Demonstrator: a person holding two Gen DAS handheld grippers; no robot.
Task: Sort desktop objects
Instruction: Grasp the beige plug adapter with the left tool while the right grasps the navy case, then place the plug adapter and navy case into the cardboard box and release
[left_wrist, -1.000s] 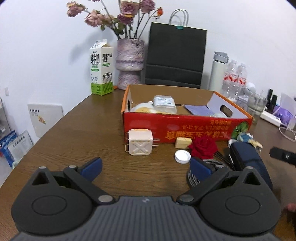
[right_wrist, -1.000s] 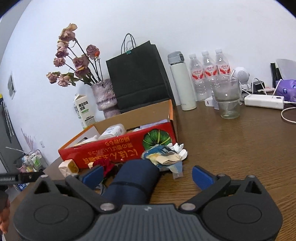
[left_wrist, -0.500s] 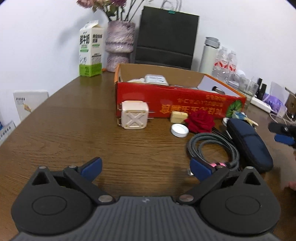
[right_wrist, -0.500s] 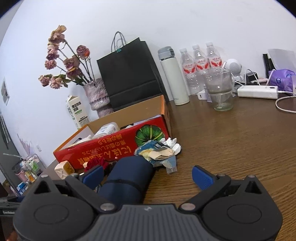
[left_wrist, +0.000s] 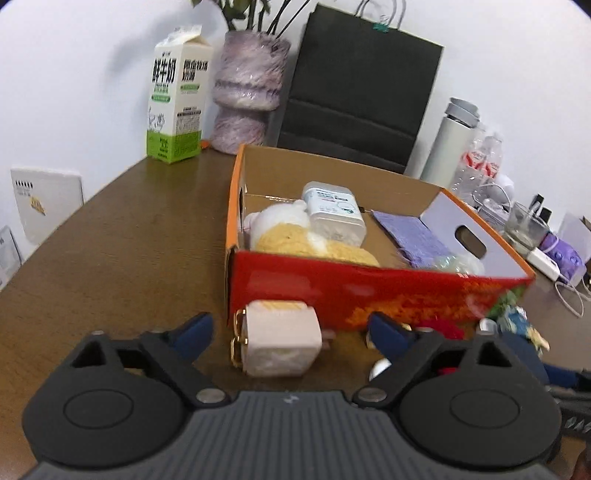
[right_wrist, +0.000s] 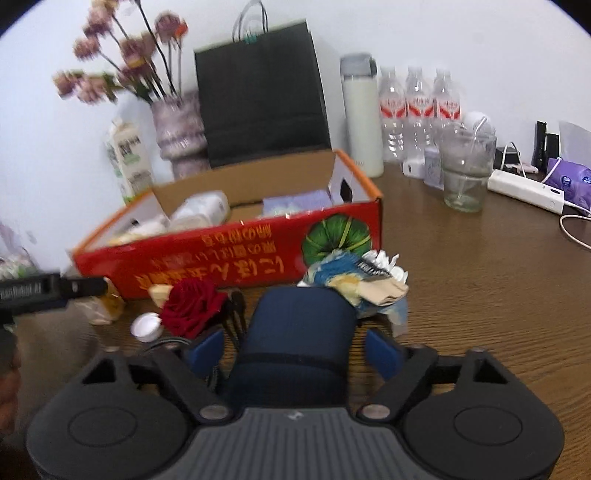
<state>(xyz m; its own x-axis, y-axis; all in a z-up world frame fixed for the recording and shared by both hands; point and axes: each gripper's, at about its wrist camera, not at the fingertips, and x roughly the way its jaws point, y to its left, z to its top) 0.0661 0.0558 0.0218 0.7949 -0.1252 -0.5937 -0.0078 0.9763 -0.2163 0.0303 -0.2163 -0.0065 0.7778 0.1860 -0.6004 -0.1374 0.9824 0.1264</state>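
A red cardboard box (left_wrist: 369, 288) (right_wrist: 229, 266) on the brown table holds a white-and-yellow plush, a white container (left_wrist: 334, 212) and a purple cloth (left_wrist: 413, 236). In front of it lie a cream cube adapter (left_wrist: 277, 339), a red rose (right_wrist: 192, 308), a white cap (right_wrist: 147, 326), a navy pouch (right_wrist: 299, 347) and crumpled wrappers (right_wrist: 362, 280). My left gripper (left_wrist: 290, 332) is open with the adapter between its fingers. My right gripper (right_wrist: 295, 350) is open, its fingers on either side of the navy pouch.
At the back stand a milk carton (left_wrist: 177, 99), a vase of flowers (left_wrist: 245, 96), a black paper bag (left_wrist: 358, 92), a white thermos (right_wrist: 360, 114), water bottles (right_wrist: 417, 107) and a glass (right_wrist: 465, 170). A power strip (right_wrist: 528, 190) and cables lie right.
My left gripper has moved forward to the cream adapter, which now sits between its fingers. My right gripper has moved forward over the navy pouch, now straddling it.
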